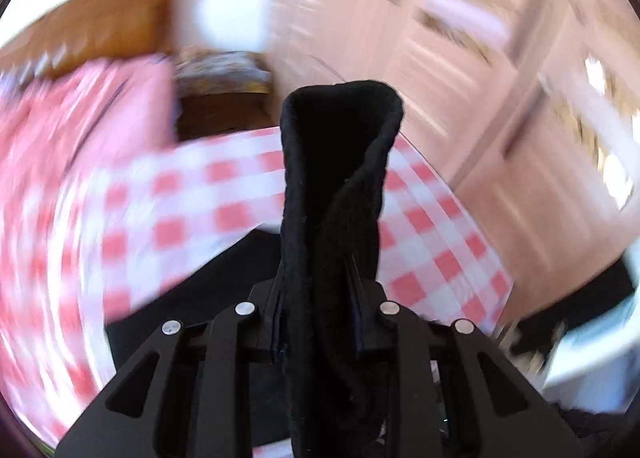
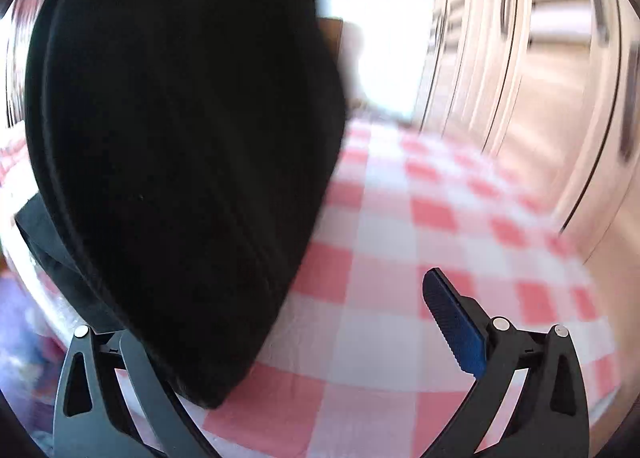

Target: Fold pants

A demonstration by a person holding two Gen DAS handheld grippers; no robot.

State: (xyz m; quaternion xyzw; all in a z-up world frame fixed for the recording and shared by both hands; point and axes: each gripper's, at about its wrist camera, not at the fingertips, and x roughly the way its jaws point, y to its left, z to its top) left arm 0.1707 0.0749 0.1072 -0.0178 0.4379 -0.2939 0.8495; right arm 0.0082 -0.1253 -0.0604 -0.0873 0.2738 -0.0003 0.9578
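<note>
Nothing readable is showing in either view: no text, label, brand, number or sign is appearing on any surface (both pictures are smeared by motion blur, so any small print would be lost anyway).

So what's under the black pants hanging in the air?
Under the black fabric pants lies a red-and-white checked tablecloth. The left gripper pinches a fold of them; the right gripper is open. Whatever lies directly behind the cloth is hidden, including the right gripper's other finger.
</note>
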